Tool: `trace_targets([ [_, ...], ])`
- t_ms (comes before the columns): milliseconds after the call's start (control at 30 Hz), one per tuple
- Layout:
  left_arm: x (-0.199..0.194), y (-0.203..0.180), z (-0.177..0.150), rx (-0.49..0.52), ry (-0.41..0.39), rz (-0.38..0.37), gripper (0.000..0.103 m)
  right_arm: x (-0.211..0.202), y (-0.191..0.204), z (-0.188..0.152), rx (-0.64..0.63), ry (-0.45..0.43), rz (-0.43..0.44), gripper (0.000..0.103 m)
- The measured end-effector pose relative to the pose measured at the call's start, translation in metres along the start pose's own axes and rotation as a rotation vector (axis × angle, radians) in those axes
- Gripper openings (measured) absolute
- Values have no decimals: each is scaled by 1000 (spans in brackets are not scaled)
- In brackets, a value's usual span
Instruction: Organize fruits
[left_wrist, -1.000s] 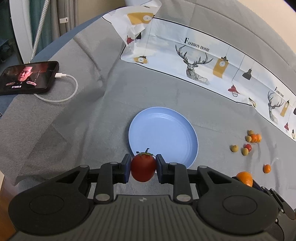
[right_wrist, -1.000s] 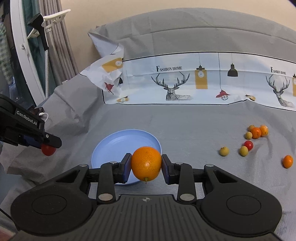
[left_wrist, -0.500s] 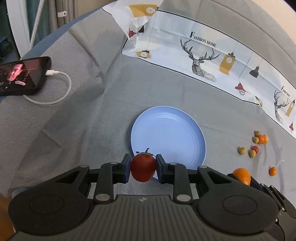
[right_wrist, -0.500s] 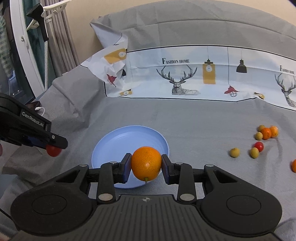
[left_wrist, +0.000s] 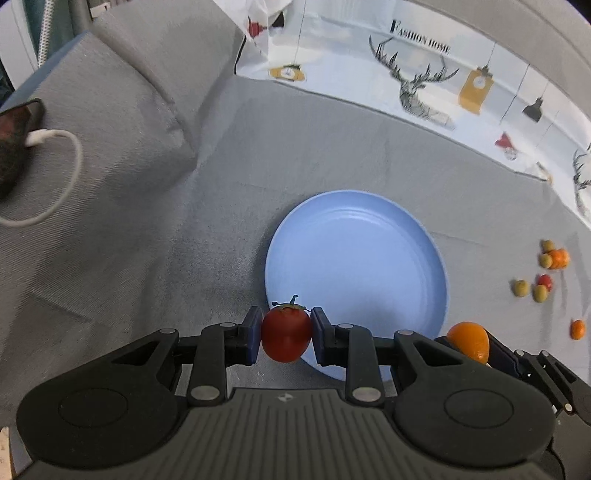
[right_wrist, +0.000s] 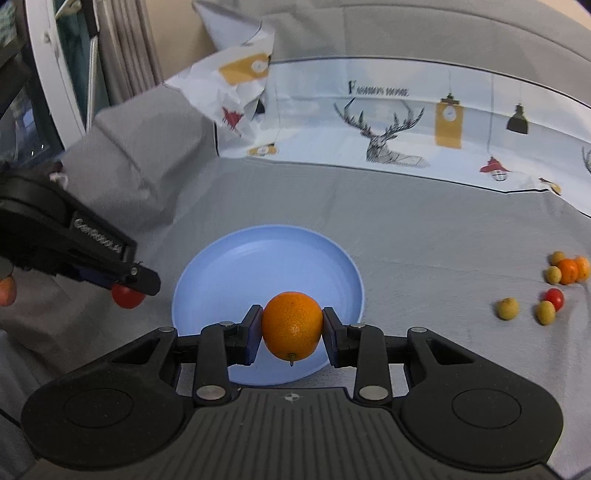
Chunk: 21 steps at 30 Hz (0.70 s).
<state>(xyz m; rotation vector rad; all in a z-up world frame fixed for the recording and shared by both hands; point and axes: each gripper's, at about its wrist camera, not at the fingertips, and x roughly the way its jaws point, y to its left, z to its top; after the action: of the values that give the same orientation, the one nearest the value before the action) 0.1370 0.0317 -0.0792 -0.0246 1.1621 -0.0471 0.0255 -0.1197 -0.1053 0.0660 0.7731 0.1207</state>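
Left hand-held gripper (left_wrist: 286, 334) pinching tomato (left_wrist: 286, 335), right hand-held gripper (right_wrist: 291, 328) pinching orange (right_wrist: 291, 325); both crowd the plate (left_wrist: 369, 229), so round fruit may collide or roll off once released.

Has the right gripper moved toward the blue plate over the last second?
Yes. The right gripper, shut on the orange, has closed in on the blue plate, which now looms larger behind the fruit.
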Motion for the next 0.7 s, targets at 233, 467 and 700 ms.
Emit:
trace_targets([
  [233, 30, -1, 9, 24, 34, 51, 31, 34, 4, 4, -44, 45, -9, 36],
  [467, 19, -1, 17, 38, -39, 81, 103, 48, 6, 16, -68, 50, 18, 44],
  [700, -33, 0, -13, 80, -113, 90, 103, 0, 1, 21, -69, 8, 24, 89],
])
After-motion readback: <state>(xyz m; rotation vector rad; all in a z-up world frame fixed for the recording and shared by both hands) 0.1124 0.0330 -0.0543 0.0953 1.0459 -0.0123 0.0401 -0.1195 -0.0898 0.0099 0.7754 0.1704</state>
